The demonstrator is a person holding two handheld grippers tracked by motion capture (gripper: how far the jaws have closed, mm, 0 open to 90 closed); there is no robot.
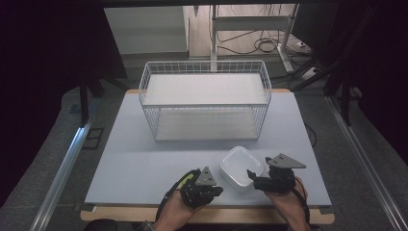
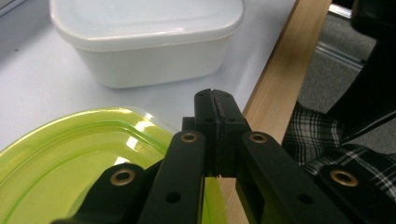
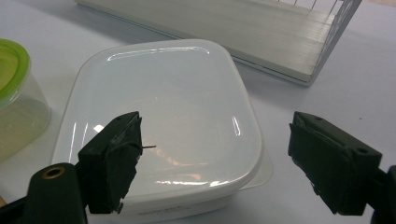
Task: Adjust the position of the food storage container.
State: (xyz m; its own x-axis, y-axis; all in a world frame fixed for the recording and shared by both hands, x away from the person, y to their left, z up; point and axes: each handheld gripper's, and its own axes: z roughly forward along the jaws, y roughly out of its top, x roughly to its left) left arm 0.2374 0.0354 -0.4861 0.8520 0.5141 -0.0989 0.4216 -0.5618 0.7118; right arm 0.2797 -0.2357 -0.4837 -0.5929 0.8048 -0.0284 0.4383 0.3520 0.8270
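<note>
Glossy white rounded-square container (image 3: 163, 116), green-lidded clear tub (image 3: 14, 93), wire basket (image 1: 205, 98).

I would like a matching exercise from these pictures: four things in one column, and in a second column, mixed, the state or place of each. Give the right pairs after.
Things:
1. left claw
2. right claw
3. white box
4. wire basket

States or places:
A. stands at the far side of the table, with nothing inside
B. jaws pressed together, above a green lid
C. jaws wide apart, one on each side of the white box
D. lies between the two claws, its lid on

Pairs: 1-B, 2-C, 3-D, 4-A
</note>
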